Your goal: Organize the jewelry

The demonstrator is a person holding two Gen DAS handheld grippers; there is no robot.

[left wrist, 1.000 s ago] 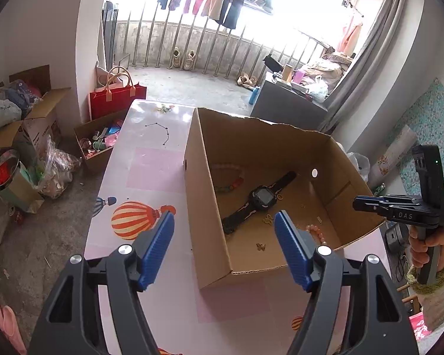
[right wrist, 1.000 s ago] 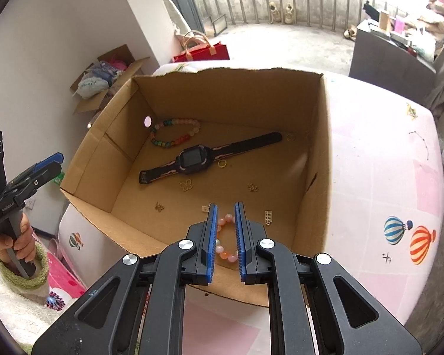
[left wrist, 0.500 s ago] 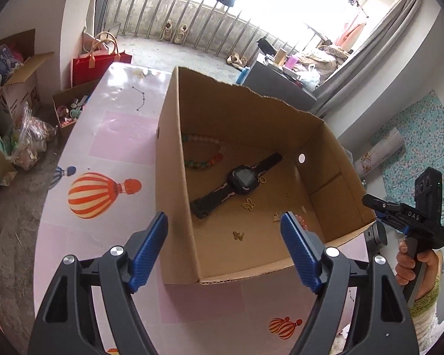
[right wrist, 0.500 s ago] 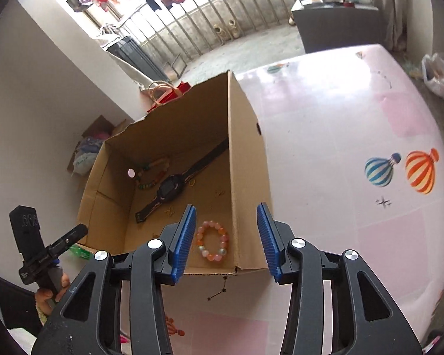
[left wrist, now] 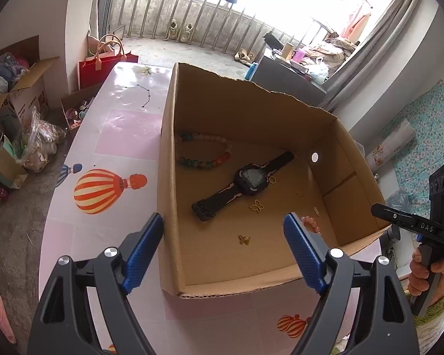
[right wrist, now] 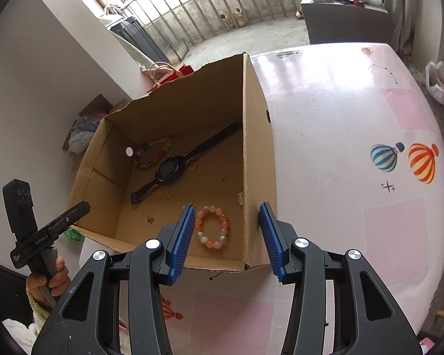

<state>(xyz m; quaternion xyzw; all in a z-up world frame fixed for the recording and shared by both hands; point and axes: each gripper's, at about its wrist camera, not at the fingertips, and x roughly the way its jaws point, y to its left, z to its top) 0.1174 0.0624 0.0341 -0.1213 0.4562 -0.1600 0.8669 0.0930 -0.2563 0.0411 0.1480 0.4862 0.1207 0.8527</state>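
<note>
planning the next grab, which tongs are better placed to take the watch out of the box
Left, probably. The left tongs are open and aimed at the watch; the right tongs straddle the box wall, over the pink bracelet.

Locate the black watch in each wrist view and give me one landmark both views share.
Left wrist: the black watch lies diagonally mid-frame on the floor of the cardboard box, right of the multicolor bead bracelet.
Right wrist: the watch sits left of center on the box floor, above the pink bead bracelet.
Shared landmark: the round hole in the box wall.
</note>
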